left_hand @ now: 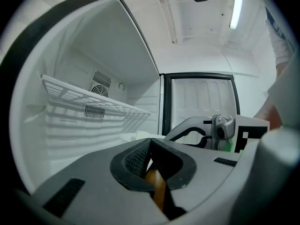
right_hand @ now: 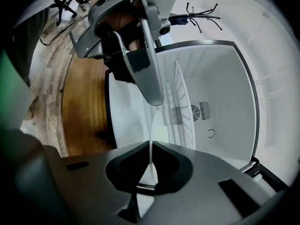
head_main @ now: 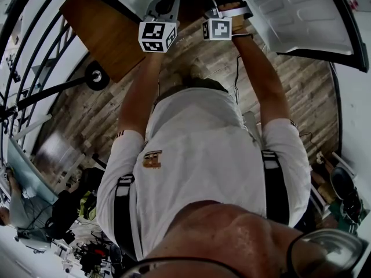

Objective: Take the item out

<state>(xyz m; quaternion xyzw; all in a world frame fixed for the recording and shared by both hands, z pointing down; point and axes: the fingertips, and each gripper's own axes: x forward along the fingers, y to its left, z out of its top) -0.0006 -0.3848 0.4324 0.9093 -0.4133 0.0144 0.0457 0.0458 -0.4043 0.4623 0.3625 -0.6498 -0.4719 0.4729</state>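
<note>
Both grippers are held up at the mouth of an open white freezer compartment. A pale cream item lies on the compartment's floor under the wire shelf; it shows again as the cream item in the right gripper view. My right gripper is shut, with a thin white sheet-like edge pinched between its pads and rising from them; I cannot tell what this is. My left gripper is shut, and only brown wood shows through the gap behind its pads. It hangs as the left gripper just in front of the right one.
The white door stands swung open at the right. A fan grille sits in the back wall. A brown wooden board lies to the left, over a plank floor. A cable hangs from the right hand.
</note>
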